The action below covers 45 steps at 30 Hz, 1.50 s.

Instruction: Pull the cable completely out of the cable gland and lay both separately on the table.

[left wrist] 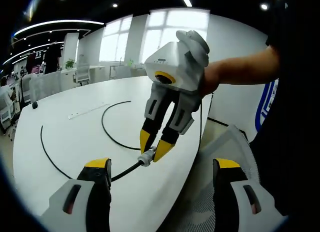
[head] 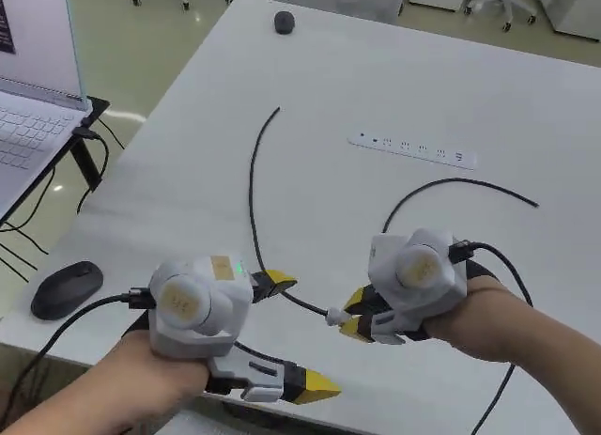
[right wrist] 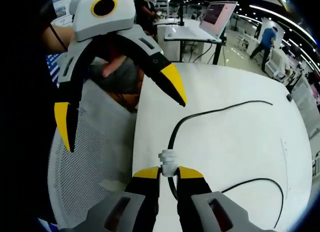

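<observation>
A thin black cable [head: 252, 200] lies in a long curve on the white table [head: 376, 87] and ends in a small white cable gland [head: 335, 315] near the front edge. My right gripper [head: 354, 315] is shut on the gland; in its own view the yellow fingertips [right wrist: 147, 173] pinch the gland [right wrist: 167, 159], and the cable [right wrist: 200, 117] runs away from it. My left gripper [head: 300, 334] stands open just left of the gland, jaws wide apart and holding nothing. From the left gripper view, the right gripper [left wrist: 152, 147] holds the gland [left wrist: 146, 158] ahead of the open left gripper [left wrist: 162, 164].
A second black cable [head: 451, 183] arcs across the table at right, beyond a white power strip [head: 413, 148]. A small dark round object [head: 284, 22] sits at the far edge. A mouse [head: 66, 287] and laptop [head: 28, 125] are at left. A mesh chair [right wrist: 85, 157] is below the table's front edge.
</observation>
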Tool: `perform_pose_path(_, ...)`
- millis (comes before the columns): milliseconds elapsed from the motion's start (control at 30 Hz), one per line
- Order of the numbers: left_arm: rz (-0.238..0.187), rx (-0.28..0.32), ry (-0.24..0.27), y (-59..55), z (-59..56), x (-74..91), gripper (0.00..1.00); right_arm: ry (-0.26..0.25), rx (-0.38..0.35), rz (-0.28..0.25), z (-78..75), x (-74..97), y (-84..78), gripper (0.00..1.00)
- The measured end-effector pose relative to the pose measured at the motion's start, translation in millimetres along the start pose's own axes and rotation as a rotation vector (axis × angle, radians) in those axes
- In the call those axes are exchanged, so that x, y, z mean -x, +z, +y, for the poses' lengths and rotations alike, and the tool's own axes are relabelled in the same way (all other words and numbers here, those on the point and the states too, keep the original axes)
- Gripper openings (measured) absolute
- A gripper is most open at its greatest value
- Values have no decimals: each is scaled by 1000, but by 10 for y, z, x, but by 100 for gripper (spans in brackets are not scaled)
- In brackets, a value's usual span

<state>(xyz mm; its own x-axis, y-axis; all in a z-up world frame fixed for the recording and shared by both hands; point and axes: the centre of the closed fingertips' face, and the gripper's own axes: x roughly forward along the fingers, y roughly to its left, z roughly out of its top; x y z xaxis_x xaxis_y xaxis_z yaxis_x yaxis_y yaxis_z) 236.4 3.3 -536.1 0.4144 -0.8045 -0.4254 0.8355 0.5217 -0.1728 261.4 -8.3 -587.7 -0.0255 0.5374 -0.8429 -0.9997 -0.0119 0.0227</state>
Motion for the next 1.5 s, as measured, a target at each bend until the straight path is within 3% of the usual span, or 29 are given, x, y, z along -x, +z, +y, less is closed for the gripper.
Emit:
perform_pose_path(267, -6, -3, -39, 21, 24, -154, 82, -31, 1, -15, 66, 230, 8, 6)
perform_pose_path(333, -26, -28, -58, 45, -17, -175, 80, -37, 3, -19, 81, 272, 4, 6)
perform_pose_path(533, -37, -16, -86, 51, -87, -229, 74, -59, 26, -20, 172, 366, -9, 6)
perform_pose_path(700, -70, 22, -116, 81, -159, -226, 68, -62, 56, -25, 258, 395, 1, 6)
perform_pose_path(867, -56, 6, -141, 32, -232, -234, 57, -65, 97, -29, 334, 420, 31, 6)
perform_pose_path(1100, -50, 5, -158, 33, -282, -257, 50, -67, 149, -26, 396, 446, 30, 6)
perform_pose_path(1233, -59, -3, -171, 43, -303, -260, 41, -73, 167, -17, 398, 466, 25, 6)
perform_pose_path(1500, -82, 25, -197, 86, -329, -257, 32, -72, 202, -19, 442, 509, 21, 6)
